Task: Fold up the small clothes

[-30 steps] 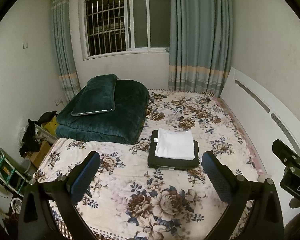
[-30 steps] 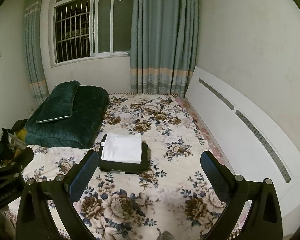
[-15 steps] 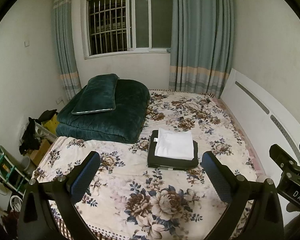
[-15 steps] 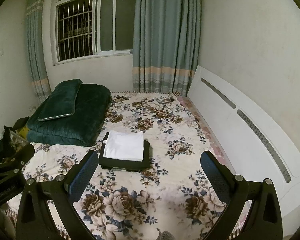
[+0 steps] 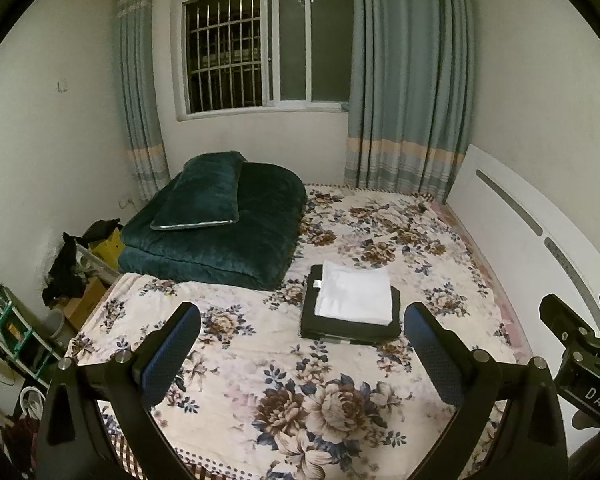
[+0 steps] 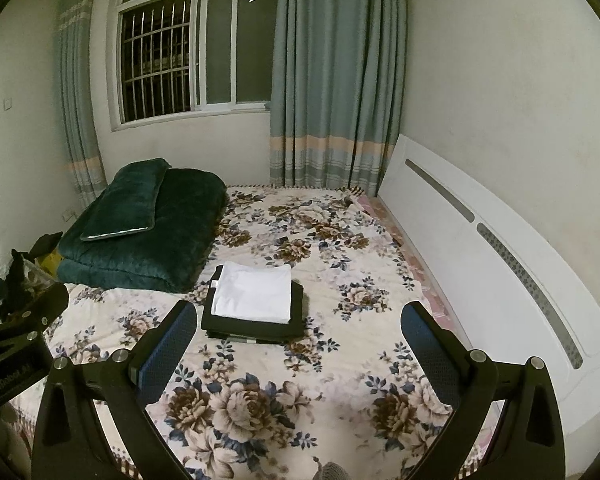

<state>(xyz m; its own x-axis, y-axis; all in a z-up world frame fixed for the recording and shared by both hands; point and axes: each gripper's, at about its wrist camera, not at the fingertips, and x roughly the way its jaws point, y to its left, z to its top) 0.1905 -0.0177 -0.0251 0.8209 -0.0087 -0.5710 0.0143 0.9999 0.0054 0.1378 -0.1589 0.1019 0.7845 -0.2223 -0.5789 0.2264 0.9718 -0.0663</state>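
Observation:
A folded white garment [image 5: 356,293] lies on top of a folded black garment [image 5: 346,326] in the middle of the floral bed [image 5: 260,380]; the stack also shows in the right wrist view, white [image 6: 256,292] on black [image 6: 256,326]. My left gripper [image 5: 300,344] is open and empty, held above the bed's near part, well short of the stack. My right gripper [image 6: 300,344] is open and empty, also back from the stack. Each gripper's body shows at the other view's edge.
A folded dark green quilt [image 5: 220,236] with a pillow [image 5: 204,196] sits at the bed's far left. A white headboard [image 6: 480,260] runs along the right. Clutter and a small shelf [image 5: 8,332] stand on the floor at left. Window and curtains are behind.
Both grippers have tilted up and drawn back slightly, so the stack sits a little lower in both views. The clothes have not moved.

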